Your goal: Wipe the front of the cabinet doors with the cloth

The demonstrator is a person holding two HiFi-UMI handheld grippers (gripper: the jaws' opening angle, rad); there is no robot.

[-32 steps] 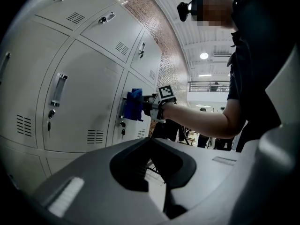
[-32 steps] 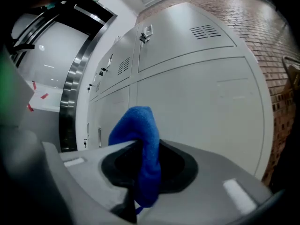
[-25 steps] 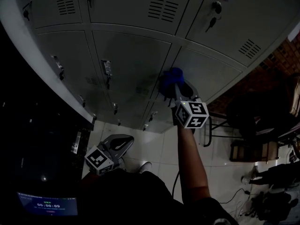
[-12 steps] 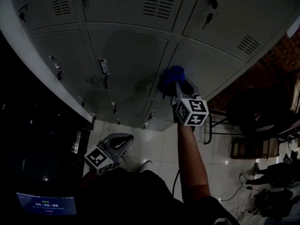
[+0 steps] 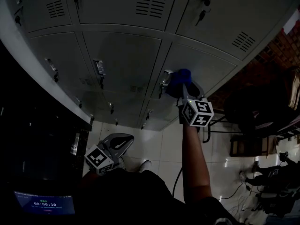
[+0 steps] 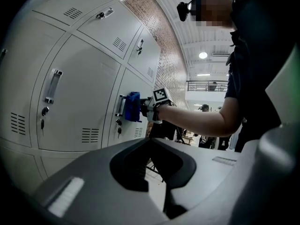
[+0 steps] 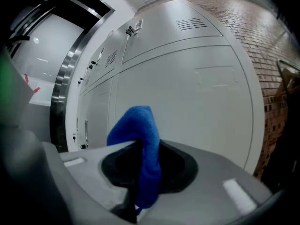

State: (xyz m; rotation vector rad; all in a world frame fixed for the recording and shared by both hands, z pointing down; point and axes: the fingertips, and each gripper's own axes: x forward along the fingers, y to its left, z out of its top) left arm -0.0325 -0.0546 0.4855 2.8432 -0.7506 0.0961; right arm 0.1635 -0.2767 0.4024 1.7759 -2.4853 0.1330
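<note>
- Two hand-held grippers show in the head view. The right gripper (image 5: 182, 87) is held up at the grey cabinet doors (image 5: 126, 55). The left gripper (image 5: 123, 143) hangs low by the person's body, well apart from the doors.
- Right gripper view: the jaws are clenched on the blue cloth (image 7: 143, 149). It stands up between them as a folded hump and trails down into the dark recess. A plain door panel fills the far field.
- Left gripper view: the jaws are closed on each other with nothing between them. This view alone gives a side-on look at the cloth, which lies against a lower-row door front at its vertical handle (image 6: 120, 106). The person's forearm (image 6: 197, 118) is held roughly level behind it.
- Head view only: a white tiled floor (image 5: 154, 144) lies below the doors. A small screen (image 5: 44, 204) at near left reads "00:00:10".
- Markings: each gripper carries a marker cube (image 5: 197, 112) printed with black-and-white square patterns.
- Materials and shapes:
  - The doors are smooth, painted sheet-metal rectangles with louvred vent slots (image 5: 151, 5).
  - The doors have bright metal handles, and a key (image 5: 200, 17) hangs in a lock.
  - The cloth is soft and napped.
  - A red brick wall (image 7: 276, 46) adjoins the cabinet at the right.
</note>
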